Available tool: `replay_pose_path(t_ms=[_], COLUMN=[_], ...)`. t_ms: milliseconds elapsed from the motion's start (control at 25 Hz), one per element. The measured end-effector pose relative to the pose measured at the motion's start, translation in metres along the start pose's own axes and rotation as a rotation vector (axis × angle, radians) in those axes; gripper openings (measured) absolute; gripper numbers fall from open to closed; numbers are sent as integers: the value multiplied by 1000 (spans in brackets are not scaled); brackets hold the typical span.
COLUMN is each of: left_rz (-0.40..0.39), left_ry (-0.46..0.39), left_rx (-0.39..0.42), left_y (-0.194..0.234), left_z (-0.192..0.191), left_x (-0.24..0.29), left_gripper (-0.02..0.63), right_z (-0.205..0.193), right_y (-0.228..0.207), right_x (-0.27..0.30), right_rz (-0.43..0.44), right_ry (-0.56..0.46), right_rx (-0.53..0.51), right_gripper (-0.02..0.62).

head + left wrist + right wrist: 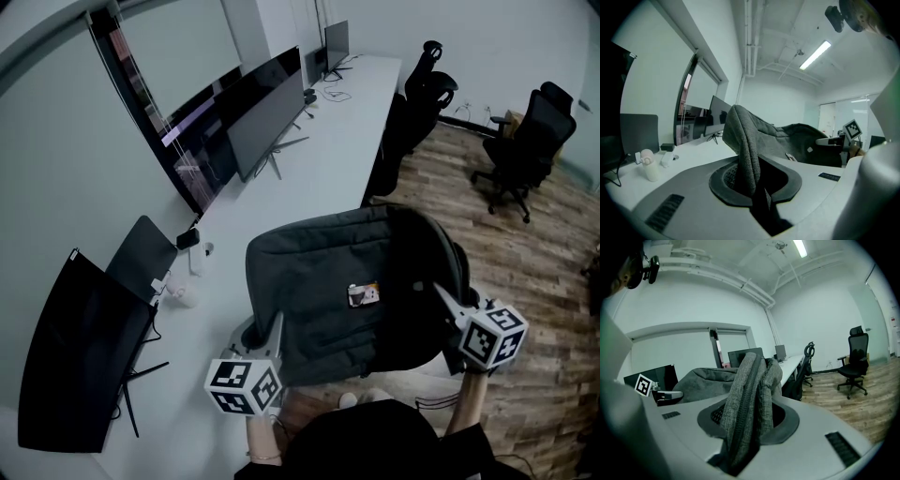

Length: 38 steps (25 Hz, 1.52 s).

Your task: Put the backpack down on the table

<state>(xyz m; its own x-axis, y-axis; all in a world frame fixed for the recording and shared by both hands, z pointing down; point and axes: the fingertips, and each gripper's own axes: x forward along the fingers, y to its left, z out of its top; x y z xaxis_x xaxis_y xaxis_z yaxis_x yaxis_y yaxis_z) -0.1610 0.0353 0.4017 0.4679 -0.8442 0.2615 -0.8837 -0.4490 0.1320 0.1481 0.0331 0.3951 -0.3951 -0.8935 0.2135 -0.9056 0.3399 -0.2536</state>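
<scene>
A dark grey backpack (352, 286) hangs between both grippers, held up over the near edge of the long white table (328, 159). My left gripper (267, 339) is shut on the bag's left edge; in the left gripper view the grey fabric (746, 150) is pinched between its jaws. My right gripper (450, 307) is shut on the right side, where a thick fold with a zipper (747, 408) fills its jaws. A small tag (364, 295) shows on the bag's face.
On the table stand a wide monitor (267, 112) at the back, a dark monitor (80, 361) at the near left, a white bottle (649, 165) and small devices (192, 248). Black office chairs (525, 141) stand on the wood floor to the right.
</scene>
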Motion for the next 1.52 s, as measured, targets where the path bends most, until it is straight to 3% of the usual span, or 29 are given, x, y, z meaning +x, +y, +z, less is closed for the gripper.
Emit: replay_pose_path(t_ms=[720,1520], left_rz=[53,177], left_ry=[19,3], left_rx=[-36,-99], left_y=[31,49], left_z=[8,64], left_x=[47,189], left_gripper=[57,55], right_z=[15,93], right_y=[-21,-122], right_x=[69,215], right_rz=[42,167], right_ry=[45,103], right_rx=[-4,-44], right_gripper=[118,117])
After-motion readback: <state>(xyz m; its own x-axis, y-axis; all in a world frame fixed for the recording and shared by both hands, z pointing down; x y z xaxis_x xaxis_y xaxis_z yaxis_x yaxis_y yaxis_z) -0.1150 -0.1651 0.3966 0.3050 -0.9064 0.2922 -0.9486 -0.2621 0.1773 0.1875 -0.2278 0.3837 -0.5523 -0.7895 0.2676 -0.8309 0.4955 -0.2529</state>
